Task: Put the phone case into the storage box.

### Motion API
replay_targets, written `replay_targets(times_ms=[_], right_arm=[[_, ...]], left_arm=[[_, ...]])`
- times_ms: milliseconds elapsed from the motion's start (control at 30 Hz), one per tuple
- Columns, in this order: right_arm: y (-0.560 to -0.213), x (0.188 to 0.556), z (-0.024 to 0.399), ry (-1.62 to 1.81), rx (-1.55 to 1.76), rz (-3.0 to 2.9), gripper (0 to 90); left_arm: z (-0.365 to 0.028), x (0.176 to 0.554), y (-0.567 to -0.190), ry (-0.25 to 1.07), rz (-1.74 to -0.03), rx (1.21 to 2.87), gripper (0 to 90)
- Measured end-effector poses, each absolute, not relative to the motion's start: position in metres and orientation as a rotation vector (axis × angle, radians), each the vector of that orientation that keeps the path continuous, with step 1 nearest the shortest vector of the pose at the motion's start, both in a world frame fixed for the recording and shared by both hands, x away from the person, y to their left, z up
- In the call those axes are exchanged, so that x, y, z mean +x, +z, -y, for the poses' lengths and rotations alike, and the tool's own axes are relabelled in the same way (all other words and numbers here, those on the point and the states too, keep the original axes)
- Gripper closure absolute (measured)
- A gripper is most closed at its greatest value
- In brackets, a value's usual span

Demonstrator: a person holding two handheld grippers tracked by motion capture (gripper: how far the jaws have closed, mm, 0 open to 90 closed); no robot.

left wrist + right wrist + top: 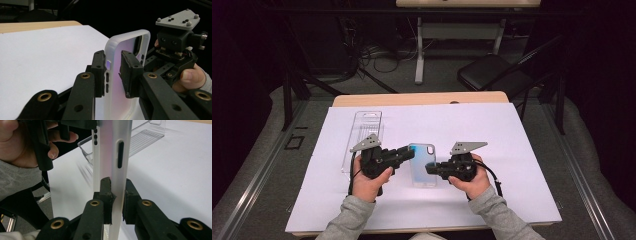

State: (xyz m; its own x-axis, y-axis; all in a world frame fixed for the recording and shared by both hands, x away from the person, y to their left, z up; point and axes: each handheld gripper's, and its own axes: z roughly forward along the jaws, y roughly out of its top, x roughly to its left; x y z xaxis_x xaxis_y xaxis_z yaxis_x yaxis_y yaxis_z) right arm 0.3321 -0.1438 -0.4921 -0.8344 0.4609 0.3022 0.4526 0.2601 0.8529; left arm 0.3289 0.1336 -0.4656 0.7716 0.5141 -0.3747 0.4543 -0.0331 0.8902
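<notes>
Two tongs are in my hands. My right tongs (117,200) pinch one edge of the clear phone case (422,164) tight. My left tongs (113,72) sit around the other edge, one pad on the rim, the other not quite pressing. The phone case hangs between them, just over the white sheet (492,130). A clear plastic box (363,131) lies behind my left hand.

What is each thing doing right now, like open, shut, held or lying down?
phone case: empty, held between both grippers.
left gripper: jaws astride the case's side edge, gap at one pad.
right gripper: shut on the case's edge.
clear plastic package: lying flat, empty.
</notes>
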Motion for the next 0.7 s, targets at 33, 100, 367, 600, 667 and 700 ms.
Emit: replay_targets(times_ms=[33,100,367,600,667,700], right_arm=[[-0.4922,0.3318,0.1435,1.685,0.904,-2.483,81.4],[-0.4921,0.3315,0.1433,1.685,0.904,-2.482,81.4],[-0.4925,0.3311,0.1423,1.688,0.903,-2.483,81.4],[-0.4929,0.3319,0.1422,1.694,0.905,-2.487,81.4],[-0.4931,0.3319,0.1422,1.694,0.906,-2.49,81.4],[-0.4931,0.332,0.1422,1.696,0.906,-2.49,81.4]], left_arm=[[-0.1336,0.3288,-0.4656,0.059,-0.779,1.658,74.5],[-0.134,0.3286,-0.4655,0.058,-0.783,1.656,74.9],[-0.1351,0.3286,-0.4661,0.062,-0.791,1.653,80.1],[-0.1359,0.3282,-0.4662,0.061,-0.795,1.655,81.6],[-0.1362,0.3283,-0.466,0.06,-0.794,1.655,81.9],[-0.1363,0.3283,-0.4658,0.06,-0.793,1.655,82.1]])
